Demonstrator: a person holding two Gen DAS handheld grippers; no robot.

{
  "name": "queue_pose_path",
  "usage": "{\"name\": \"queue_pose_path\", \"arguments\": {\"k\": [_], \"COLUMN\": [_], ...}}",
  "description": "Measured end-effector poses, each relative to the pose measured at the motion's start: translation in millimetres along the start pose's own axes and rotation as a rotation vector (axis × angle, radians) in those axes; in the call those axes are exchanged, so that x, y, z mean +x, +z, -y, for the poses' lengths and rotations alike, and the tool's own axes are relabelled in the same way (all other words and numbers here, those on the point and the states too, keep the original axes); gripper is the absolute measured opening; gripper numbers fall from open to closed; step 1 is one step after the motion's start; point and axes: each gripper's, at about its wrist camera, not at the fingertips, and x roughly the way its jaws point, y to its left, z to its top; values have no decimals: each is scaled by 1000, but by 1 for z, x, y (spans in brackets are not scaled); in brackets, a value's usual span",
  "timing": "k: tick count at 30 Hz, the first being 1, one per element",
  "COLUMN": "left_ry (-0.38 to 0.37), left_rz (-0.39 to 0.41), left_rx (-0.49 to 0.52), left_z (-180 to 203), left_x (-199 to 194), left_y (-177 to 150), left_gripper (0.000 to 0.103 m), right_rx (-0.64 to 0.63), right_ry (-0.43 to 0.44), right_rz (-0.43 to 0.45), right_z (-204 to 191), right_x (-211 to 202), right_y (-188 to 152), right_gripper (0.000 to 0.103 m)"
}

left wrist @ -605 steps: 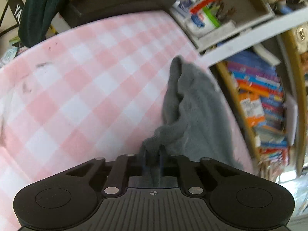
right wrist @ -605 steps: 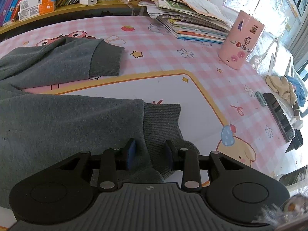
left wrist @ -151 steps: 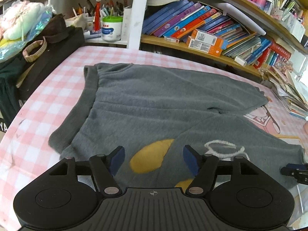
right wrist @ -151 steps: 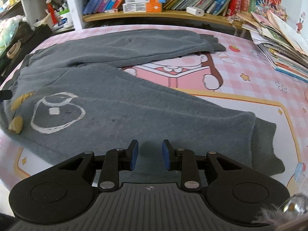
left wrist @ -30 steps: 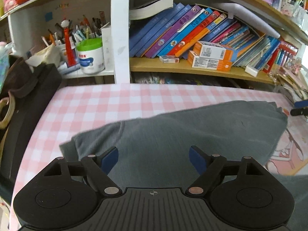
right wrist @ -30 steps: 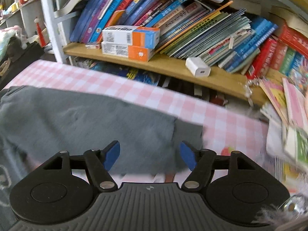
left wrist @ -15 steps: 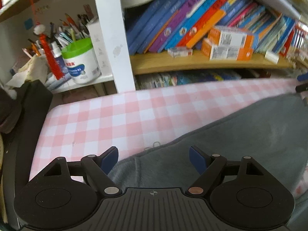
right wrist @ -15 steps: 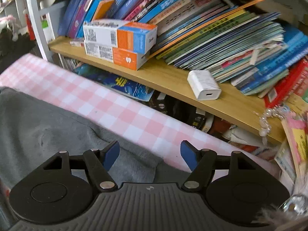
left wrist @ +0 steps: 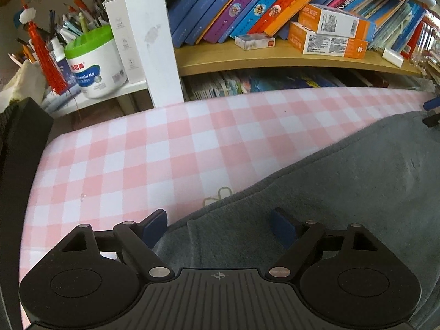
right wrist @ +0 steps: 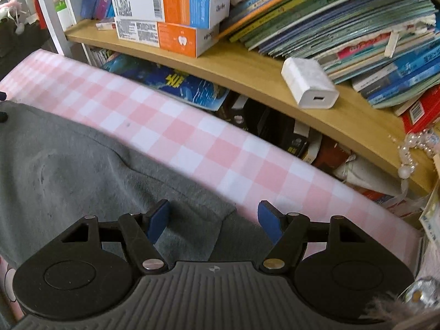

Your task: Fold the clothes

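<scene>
In the left wrist view the left gripper (left wrist: 218, 227) sits at the bottom centre of the frame with its jaws spread wide and nothing between them but cloth below; the grey garment (left wrist: 343, 192) fills the lower right of the frame, its near end lying under and between the blue fingertips (left wrist: 156, 224); the garment rests on the counter (left wrist: 137, 159), which is covered in pink and white checks and takes up the middle left of the frame; in the upper left stands a white tub with a green lid (left wrist: 95, 62), and across the upper right a wooden shelf (left wrist: 275, 62) carries leaning books and two orange and white boxes (left wrist: 330, 31).

In the right wrist view the right gripper (right wrist: 214, 220) is also at the bottom centre, jaws wide apart, holding nothing; the grey garment (right wrist: 68, 170) covers the lower left of the frame, and its ribbed cuff end lies between the fingers; the checked counter (right wrist: 220, 151) runs diagonally from middle left to lower right; on the shelf (right wrist: 247, 74) above it lies a white charger block (right wrist: 309, 82) at the middle right, with orange and white boxes (right wrist: 170, 13) stacked in the upper left.
</scene>
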Motion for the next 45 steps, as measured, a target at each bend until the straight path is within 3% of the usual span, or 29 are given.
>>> {"name": "queue_pose_path", "arguments": {"k": [9,12,14,16,17,20,25,33,39,45], "left_ry": [-36,-46,-60,-70,-75,-101,-81,-63,-18,-24], "left_rz": [-27,-42,-53,-59,-58,-55,-5,134,293,365], "left_rx": [-46,-43,-37,-36,-41,-23,-17,22,35,68], "left_z": [-6,-4,-4,-4,-3,6,12,26,51,67], "left_x": [4,2,-1,-5,-7,-14,-31,-80,-131,-170], "left_y": [1,1,1,1,0,-5,-10,-14,-45,-80], "left_gripper": [86,84,72,55,45,27,24,24,24,24], "right_rx": [53,59,44,36,32,22,-20,-23,-67,-68], "right_ry": [25,24,37,48,53,61,3,-126,-295,-404], "right_rz": [12,16,15,10,7,1,31,210,350,403], "right_z": [7,6,4,0,-2,-9,-26,-44,-84,-128], "right_x": [5,3,0,-3,-5,-9,-26,-89,-143,-186], "right_y": [-3,-5,-5,-7,-8,-11,-24,-51,-87,-143], "right_gripper": [72,66,52,29,26,21,19,18,18,18]}}
